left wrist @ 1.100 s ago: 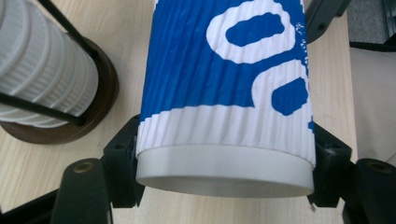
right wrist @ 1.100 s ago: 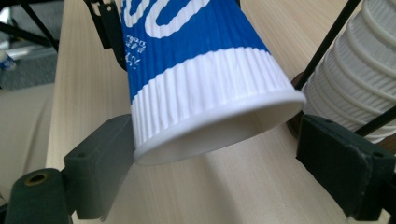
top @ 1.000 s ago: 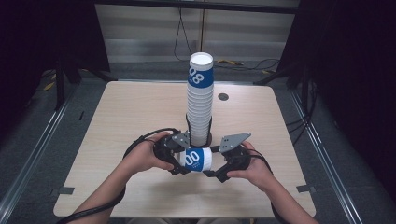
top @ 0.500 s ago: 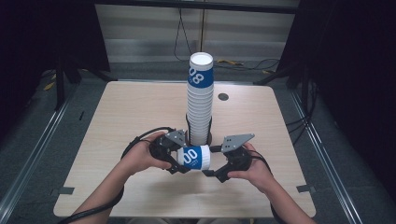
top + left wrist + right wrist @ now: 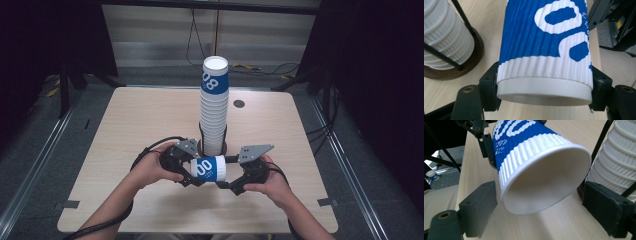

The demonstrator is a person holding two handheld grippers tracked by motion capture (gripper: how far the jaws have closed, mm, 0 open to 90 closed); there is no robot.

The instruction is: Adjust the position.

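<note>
Blue cup [image 5: 208,168] in left gripper [image 5: 186,169]

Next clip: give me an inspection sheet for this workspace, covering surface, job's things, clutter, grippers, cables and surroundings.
Surface: light wooden table, bare apart from the job's things.
Job's things: one blue-and-white paper cup held on its side above the table; tall cup stack upright in a dark wire holder behind it.
Clutter: nothing seen on the table; round dark grommet in the top.
Grippers: left gripper shut on the cup's narrow end; right gripper open, jaws either side of the cup's open rim, not touching.
Cables: black cable loops from the left gripper.
Surroundings: dark room, floor cables behind the table.
</note>
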